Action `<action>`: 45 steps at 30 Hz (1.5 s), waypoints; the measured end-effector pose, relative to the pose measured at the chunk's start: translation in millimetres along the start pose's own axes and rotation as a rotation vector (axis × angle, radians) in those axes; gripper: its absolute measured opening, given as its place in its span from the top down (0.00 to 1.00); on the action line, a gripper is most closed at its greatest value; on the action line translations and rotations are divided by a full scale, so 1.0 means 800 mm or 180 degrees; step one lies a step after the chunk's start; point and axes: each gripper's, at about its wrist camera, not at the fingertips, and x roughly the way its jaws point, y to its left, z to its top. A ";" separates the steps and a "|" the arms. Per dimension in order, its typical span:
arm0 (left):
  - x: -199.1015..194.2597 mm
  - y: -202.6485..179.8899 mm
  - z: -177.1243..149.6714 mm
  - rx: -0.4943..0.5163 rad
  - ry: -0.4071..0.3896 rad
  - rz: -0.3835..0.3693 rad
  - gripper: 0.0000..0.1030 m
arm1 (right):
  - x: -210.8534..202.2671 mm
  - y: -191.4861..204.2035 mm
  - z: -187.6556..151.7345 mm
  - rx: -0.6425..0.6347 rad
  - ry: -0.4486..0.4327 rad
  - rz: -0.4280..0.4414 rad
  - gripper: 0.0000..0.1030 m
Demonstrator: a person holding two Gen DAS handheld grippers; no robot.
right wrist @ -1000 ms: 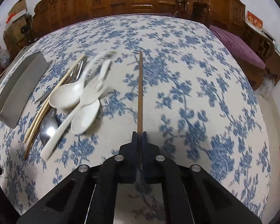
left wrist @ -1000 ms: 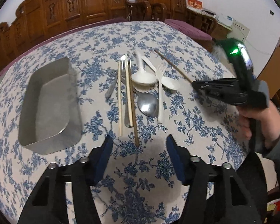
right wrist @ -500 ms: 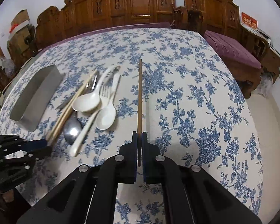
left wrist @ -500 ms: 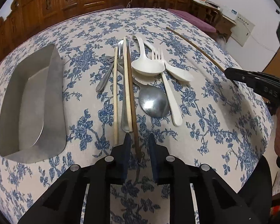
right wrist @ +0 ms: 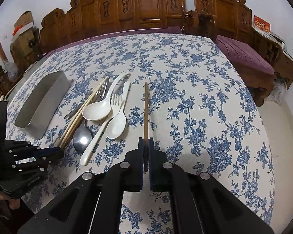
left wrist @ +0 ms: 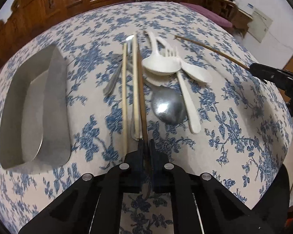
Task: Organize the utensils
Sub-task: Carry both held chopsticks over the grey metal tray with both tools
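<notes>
The left gripper [left wrist: 146, 143] has its fingers pressed onto the near end of a dark brown chopstick [left wrist: 140, 89], which runs straight ahead from the fingertips across the flowered tablecloth [left wrist: 234, 128]. Just left of that stick lie two pale chopsticks [left wrist: 124, 97] side by side with it, and a metal handle shows between them. Just right of the fingers and a little ahead sits a metal spoon [left wrist: 169, 108] bowl, with a white fork [left wrist: 185, 91] along its right side. Beyond these rest two white spoons [left wrist: 161, 65], bowls toward the camera. Well to the left of the fingers stands an oblong metal tray [left wrist: 54, 105].

The right gripper [right wrist: 146, 143] pinches the near end of another brown chopstick [right wrist: 146, 109], which points straight ahead from its fingertips, above the cloth. The utensil pile lies to the left of these fingers, the tray farther left. Carved wooden chairs [right wrist: 146, 9] stand beyond the table.
</notes>
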 end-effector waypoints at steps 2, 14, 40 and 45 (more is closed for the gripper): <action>-0.009 0.002 -0.004 -0.0031 -0.0058 -0.0047 0.96 | -0.002 0.002 0.001 -0.0006 -0.0019 0.0012 0.95; -0.070 0.007 -0.016 -0.0065 -0.0446 -0.0138 0.96 | -0.015 0.013 0.003 -0.0113 -0.0180 -0.0040 0.96; -0.136 0.147 -0.038 -0.0579 -0.0656 0.0109 0.96 | -0.072 0.176 0.027 -0.0720 -0.0471 0.0464 0.96; -0.125 0.169 -0.041 -0.0663 -0.0566 0.0160 0.96 | -0.064 0.213 0.035 -0.0831 -0.0445 0.0523 0.96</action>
